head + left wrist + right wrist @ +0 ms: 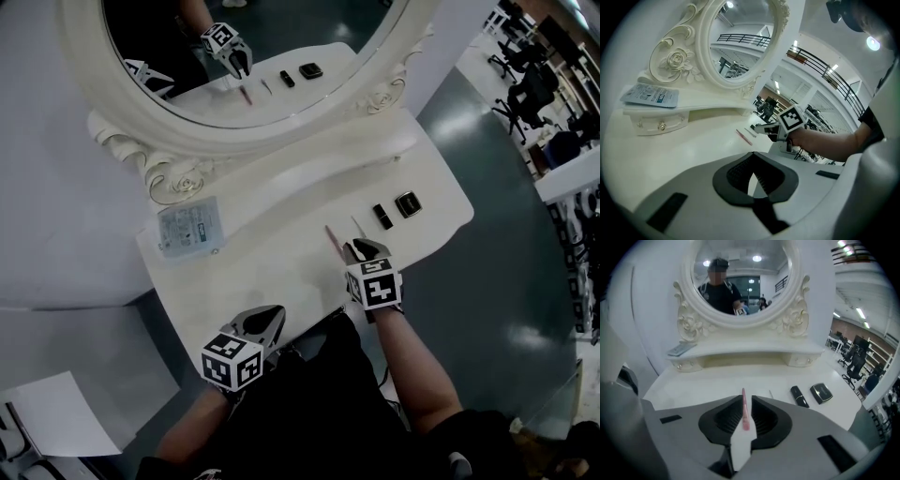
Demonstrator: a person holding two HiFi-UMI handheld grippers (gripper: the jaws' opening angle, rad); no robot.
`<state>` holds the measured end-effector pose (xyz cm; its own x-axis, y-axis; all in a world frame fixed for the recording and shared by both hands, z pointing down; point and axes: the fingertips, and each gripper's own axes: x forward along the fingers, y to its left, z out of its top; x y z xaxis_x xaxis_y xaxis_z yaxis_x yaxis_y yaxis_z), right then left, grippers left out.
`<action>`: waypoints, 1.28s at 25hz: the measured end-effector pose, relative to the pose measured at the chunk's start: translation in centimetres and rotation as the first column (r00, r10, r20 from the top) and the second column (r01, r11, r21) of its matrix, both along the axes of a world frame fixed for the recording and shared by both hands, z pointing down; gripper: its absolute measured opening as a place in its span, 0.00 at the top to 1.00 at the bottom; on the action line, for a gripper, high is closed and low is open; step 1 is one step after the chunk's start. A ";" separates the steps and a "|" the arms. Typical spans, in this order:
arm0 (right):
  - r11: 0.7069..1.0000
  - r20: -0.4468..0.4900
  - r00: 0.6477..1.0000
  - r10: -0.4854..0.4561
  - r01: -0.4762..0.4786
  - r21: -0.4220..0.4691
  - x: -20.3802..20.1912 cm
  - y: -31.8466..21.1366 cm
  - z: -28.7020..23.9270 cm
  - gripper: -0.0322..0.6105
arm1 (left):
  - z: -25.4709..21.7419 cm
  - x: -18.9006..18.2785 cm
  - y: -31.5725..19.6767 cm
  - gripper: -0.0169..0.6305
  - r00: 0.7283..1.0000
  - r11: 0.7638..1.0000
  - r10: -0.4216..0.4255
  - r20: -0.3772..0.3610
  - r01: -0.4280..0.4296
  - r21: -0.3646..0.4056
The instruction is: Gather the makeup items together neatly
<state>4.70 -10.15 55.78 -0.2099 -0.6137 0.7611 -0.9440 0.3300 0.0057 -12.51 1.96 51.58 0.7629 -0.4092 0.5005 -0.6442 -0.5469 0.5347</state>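
At the far left, a pale blue packet [190,228] is lying flat on the raised shelf of the white surface [281,202], just below the carved frame of the oval mirror [94,56]. The left gripper [273,317] is hanging at the front left edge of the surface, well apart from the makeup. In the left gripper view its jaws are pressing together at the tips, and nothing is sitting between them.

Toward the middle, a slim pink pencil [333,240] is lying on the surface, pointing away from the person. The right gripper [364,249] is reaching over its near end. The right gripper view shows the jaws standing slightly apart, one on each side of the pencil. A sliver of white surface is showing between the pencil and the right-hand jaw, so the pencil is sitting between the jaws without being pinched.

Just to the right of the pencil, a thin pale stick [357,225] is lying at a similar slant, near it but not touching. Further right, a short black tube [382,216] is lying beside a dark square compact [408,204], the two close together with a narrow gap between them. The mirror is reflecting the right gripper and this same row of items.
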 end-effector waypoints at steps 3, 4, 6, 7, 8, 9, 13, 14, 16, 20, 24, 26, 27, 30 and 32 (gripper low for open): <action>0.993 0.165 0.985 -0.044 0.025 0.116 -0.8 2.7 -4.4 0.90 | -0.4 -0.4 0.8 0.96 1.000 1.000 0.022 -0.004 -0.022 0.006; 0.990 0.227 0.972 -0.057 0.026 0.135 -1.1 3.9 -5.7 0.90 | -0.4 -0.4 1.2 0.96 0.999 0.999 0.037 -0.004 -0.037 0.008; 0.986 0.333 0.940 -0.075 0.019 0.166 -1.6 6.2 -8.1 0.90 | -0.8 0.0 2.1 0.96 0.997 0.997 0.072 -0.007 -0.072 0.015; 0.984 0.371 0.925 -0.080 0.014 0.177 -1.7 7.4 -9.1 0.90 | -1.1 0.3 2.4 0.96 0.996 0.996 0.088 -0.012 -0.087 0.021; 0.983 0.400 0.913 -0.081 0.007 0.183 -1.8 8.6 -9.9 0.90 | -1.6 0.6 2.8 0.96 0.995 0.995 0.101 -0.021 -0.100 0.028; 0.982 0.427 0.901 -0.082 0.001 0.186 -1.9 9.8 -10.6 0.90 | -2.3 1.0 3.0 0.96 0.993 0.993 0.110 -0.031 -0.109 0.036; 0.980 0.518 0.850 -0.100 -0.007 0.201 -2.4 13.4 -12.8 0.90 | -5.5 2.6 4.0 0.96 0.989 0.988 0.134 -0.069 -0.127 0.090; 0.979 0.537 0.837 -0.108 -0.005 0.205 -2.4 14.2 -13.3 0.90 | -6.2 3.1 4.3 0.96 0.988 0.986 0.140 -0.070 -0.132 0.106; 0.977 0.566 0.814 -0.132 0.009 0.215 -2.4 15.5 -14.1 0.90 | -7.2 4.2 5.2 0.96 0.986 0.982 0.150 -0.068 -0.140 0.130; 0.969 0.586 0.786 -0.197 0.064 0.239 -1.2 17.4 -15.3 0.90 | -8.1 7.1 6.5 0.96 0.989 0.982 0.132 -0.065 -0.122 0.144; 0.958 0.596 0.758 -0.266 0.140 0.249 1.9 19.2 -15.6 0.90 | -8.1 11.6 7.9 0.96 0.995 0.987 0.080 -0.051 -0.073 0.140; 0.950 0.596 0.742 -0.306 0.194 0.245 4.0 20.1 -15.6 0.90 | -8.3 14.4 8.7 0.96 0.998 0.990 0.038 -0.053 -0.030 0.137; 0.944 0.595 0.734 -0.328 0.226 0.242 5.3 20.7 -15.6 0.90 | -8.5 15.9 9.2 0.96 0.998 0.990 0.016 -0.056 -0.008 0.137; 0.920 0.592 0.704 -0.392 0.302 0.251 9.4 21.9 -15.8 0.90 | -8.9 20.6 11.0 0.96 0.998 0.986 -0.038 -0.046 0.045 0.160; 0.909 0.607 0.677 -0.415 0.327 0.258 11.9 22.3 -16.0 0.90 | -8.9 23.2 12.0 0.96 0.997 0.980 -0.076 -0.030 0.081 0.179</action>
